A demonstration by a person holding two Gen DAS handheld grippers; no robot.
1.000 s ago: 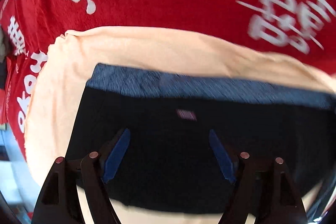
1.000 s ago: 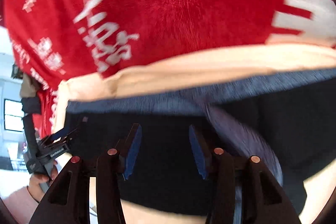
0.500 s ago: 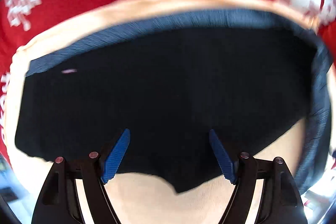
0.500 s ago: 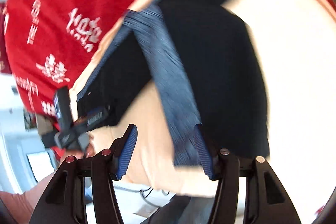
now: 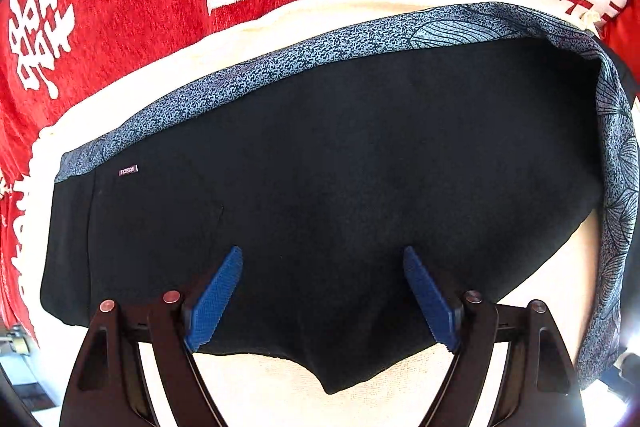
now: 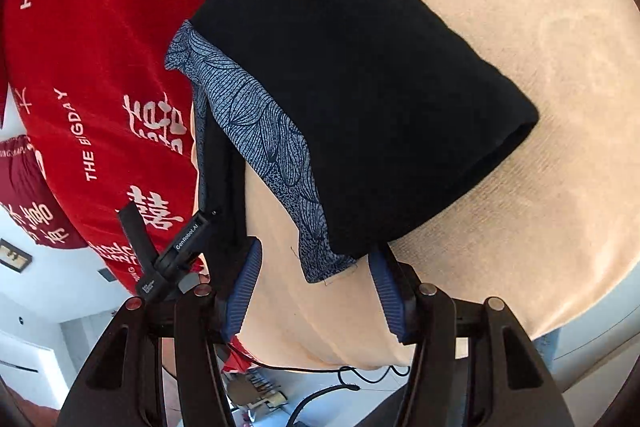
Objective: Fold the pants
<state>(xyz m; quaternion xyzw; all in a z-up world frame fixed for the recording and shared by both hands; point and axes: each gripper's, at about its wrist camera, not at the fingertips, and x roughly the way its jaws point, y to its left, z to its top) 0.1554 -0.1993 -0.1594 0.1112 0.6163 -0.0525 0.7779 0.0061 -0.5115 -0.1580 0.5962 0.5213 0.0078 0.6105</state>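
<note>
Black pants with blue-grey leaf-print band (image 5: 320,167) lie flat on the cream cloth-covered worktop (image 5: 280,387); both grippers hover over them, empty.

Red cloth with white printed characters (image 5: 120,7) lies beyond the cream cloth, touching its far edge; nothing sits between jaws and pants. Left gripper (image 5: 324,291) points steeply down over the pants' near hem, jaws spread and opening, only black fabric lying below the gap, pads not pressing it. Right gripper (image 6: 316,291) is tilted down at the worktop's edge by the folded end; its jaws are spread with a printed-band corner (image 6: 324,267) in the gap, no pinch. Black cable (image 6: 340,375) hangs below the worktop edge.
</note>
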